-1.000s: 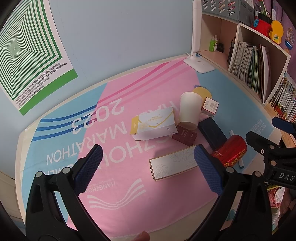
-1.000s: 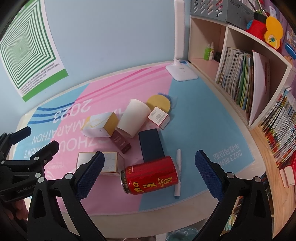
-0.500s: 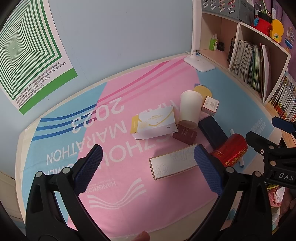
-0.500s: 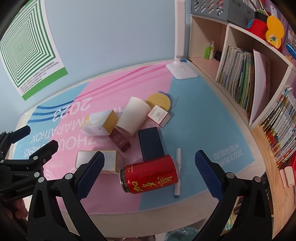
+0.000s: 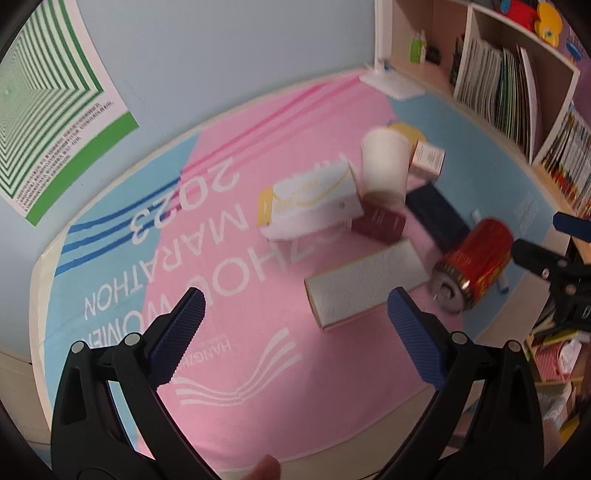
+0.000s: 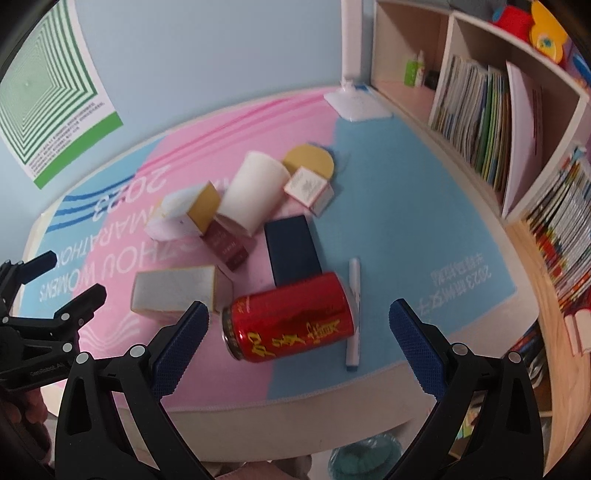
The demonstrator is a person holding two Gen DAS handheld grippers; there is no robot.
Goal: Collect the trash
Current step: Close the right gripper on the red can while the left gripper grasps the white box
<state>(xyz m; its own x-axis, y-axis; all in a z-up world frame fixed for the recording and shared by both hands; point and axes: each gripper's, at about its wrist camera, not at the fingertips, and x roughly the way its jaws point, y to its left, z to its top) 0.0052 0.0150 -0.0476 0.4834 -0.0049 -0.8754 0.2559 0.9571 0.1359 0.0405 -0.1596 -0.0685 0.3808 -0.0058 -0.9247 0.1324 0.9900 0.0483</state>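
Red can (image 6: 291, 318), on its side at near mat edge: right gripper (image 6: 295, 339) spread wide, left gripper (image 5: 295, 326) likewise; straddle the can's curved body squarely before closing.

Wall (image 6: 221, 48) at the back is plain light blue. Green & white striped poster (image 6: 44, 96) is stuck on it, left side. Desk has a big pink & blue mat (image 6: 406, 192) w/ white words on it, e.g. "2023" and "MARATHON". White lamp base (image 6: 356, 103) sits at the far edge of the mat, its pole going straight up. Wood bookshelf (image 6: 447, 59) on the right, full of thin books (image 6: 476, 118) standing up. Red & yellow toy (image 6: 532, 26) on top shelf.
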